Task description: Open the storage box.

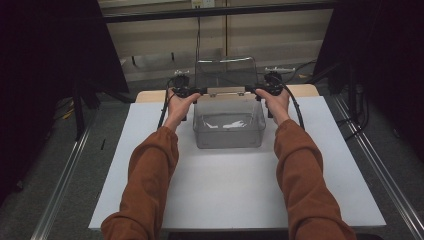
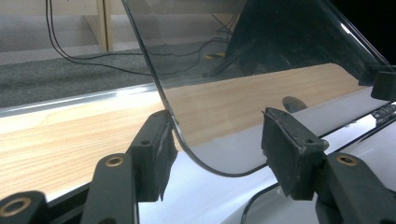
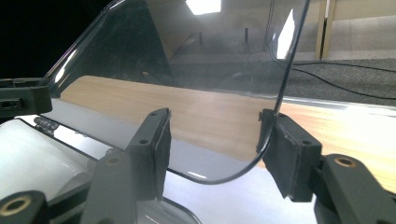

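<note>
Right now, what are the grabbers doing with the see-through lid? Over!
Left gripper: jaws apart around a corner of the clear lid, no clamp. Right gripper: same, other corner. Lid up, box open. Nothing in the way.

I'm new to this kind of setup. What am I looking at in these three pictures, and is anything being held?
A person in rust-brown sleeves holds a hand-operated gripper in each hand: the left gripper and the right gripper. The high view looks down from above on a white table. On it stands a clear plastic box with its clear hinged lid raised upright at the back.

The other two pictures come from cameras riding on the grippers, looking along their black jaws. In the left gripper view a rounded corner of the lid sits between the jaws, its edge against one pad, the other pad apart. The right gripper view shows the opposite corner the same way. So neither gripper clamps the lid.
</note>
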